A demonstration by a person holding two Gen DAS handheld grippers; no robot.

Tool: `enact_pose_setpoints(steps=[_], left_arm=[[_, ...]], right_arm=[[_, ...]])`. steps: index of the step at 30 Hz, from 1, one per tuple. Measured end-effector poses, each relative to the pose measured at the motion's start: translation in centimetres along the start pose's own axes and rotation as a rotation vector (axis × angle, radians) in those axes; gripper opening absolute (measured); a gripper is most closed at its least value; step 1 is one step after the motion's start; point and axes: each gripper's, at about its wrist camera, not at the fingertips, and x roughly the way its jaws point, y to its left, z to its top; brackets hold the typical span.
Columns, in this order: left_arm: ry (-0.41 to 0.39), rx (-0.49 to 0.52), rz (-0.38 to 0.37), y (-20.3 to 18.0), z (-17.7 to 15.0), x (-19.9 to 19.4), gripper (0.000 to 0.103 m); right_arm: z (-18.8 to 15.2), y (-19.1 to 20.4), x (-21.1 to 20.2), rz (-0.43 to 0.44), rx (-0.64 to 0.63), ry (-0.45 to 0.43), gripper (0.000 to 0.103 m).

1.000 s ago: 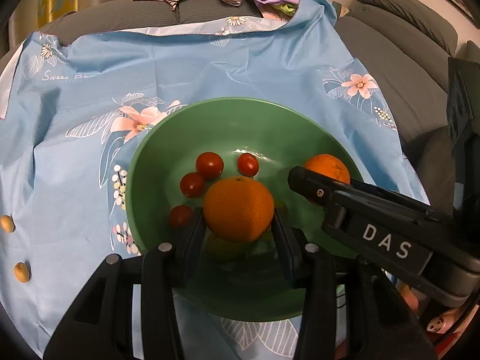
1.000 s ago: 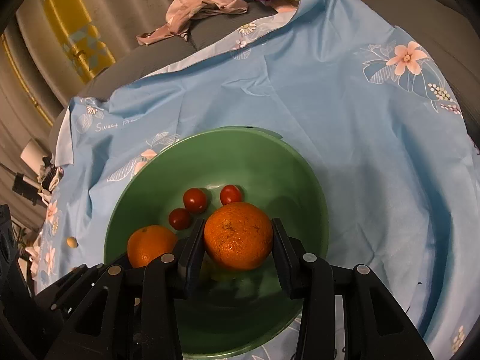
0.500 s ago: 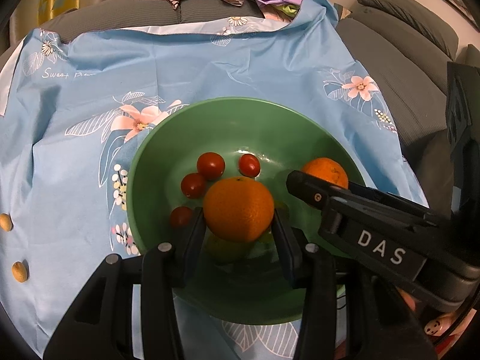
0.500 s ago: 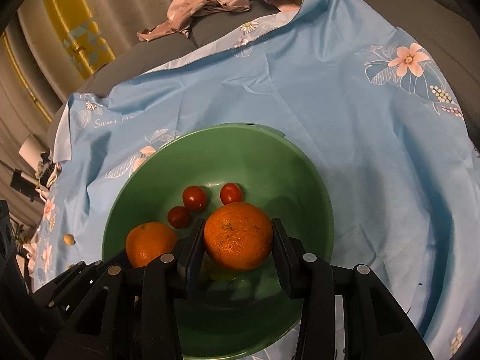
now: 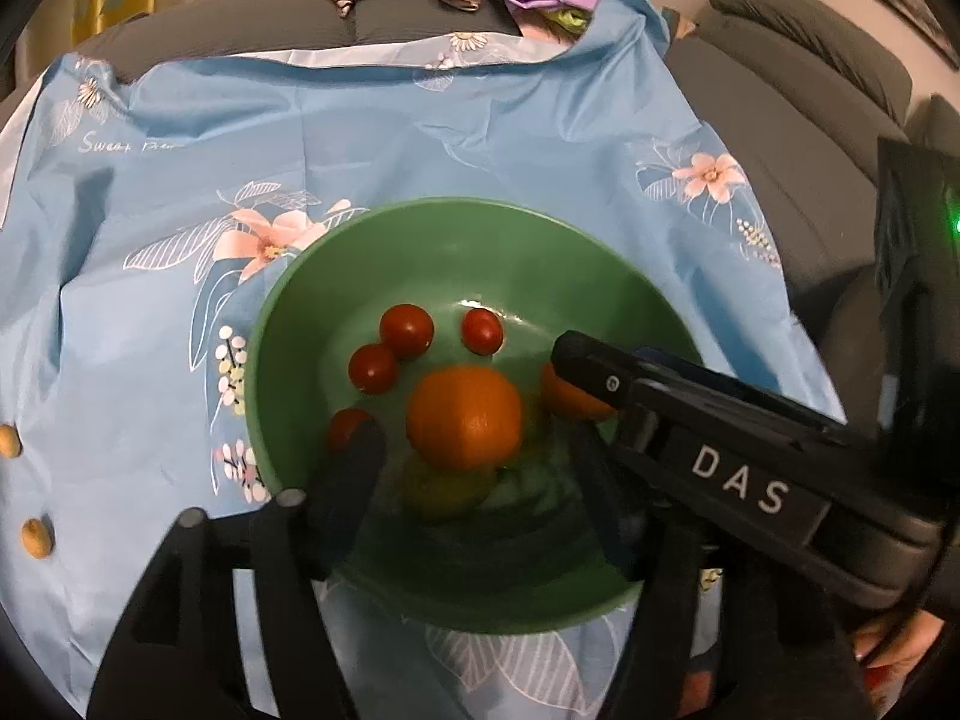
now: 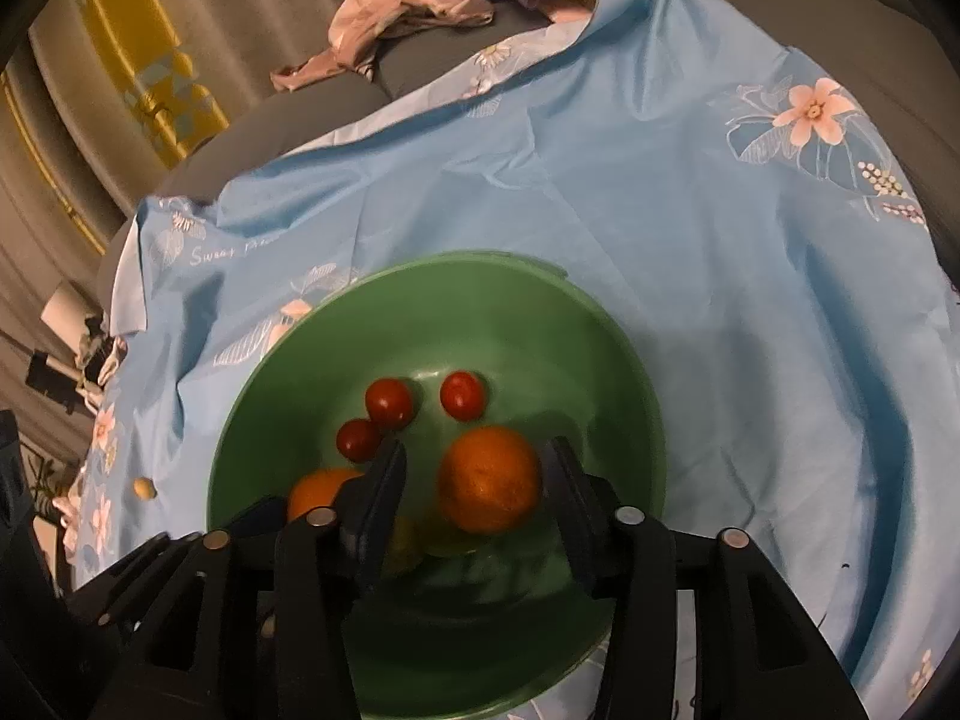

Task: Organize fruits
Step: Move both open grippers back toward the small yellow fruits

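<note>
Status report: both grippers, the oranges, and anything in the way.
Left gripper and right gripper just opening, jaws clear of fruit. Two oranges dropping into the green bowl beside cherry tomatoes. Nothing blocking.

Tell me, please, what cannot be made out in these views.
Yellowish thing below near orange, both views: blurred, kind unclear.
Far orange, left wrist view: half hidden by the right gripper, whose jaws have just been opening around it.
Fourth cherry tomato, left wrist view: partly behind the left gripper, also just opening, around the near orange.
Two beige bits on cloth, left wrist view: too small to name.
</note>
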Motion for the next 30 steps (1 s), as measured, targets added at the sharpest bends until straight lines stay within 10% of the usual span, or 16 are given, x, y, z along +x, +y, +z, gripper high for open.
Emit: enact_pose_setpoints(steps=[17,30], left_arm=[[-0.138,-0.072,-0.005,3.7,-1.1,-7.3,0.071],[-0.176,-0.196,0.261,16.5,-4.0,-12.6,0.081]], right_arm=[[-0.2,2.0,-1.6,0.029,-0.008,-0.086,0.068],[-1.7,9.1,-1.6,0.028,-0.214,-0.121,0.072]])
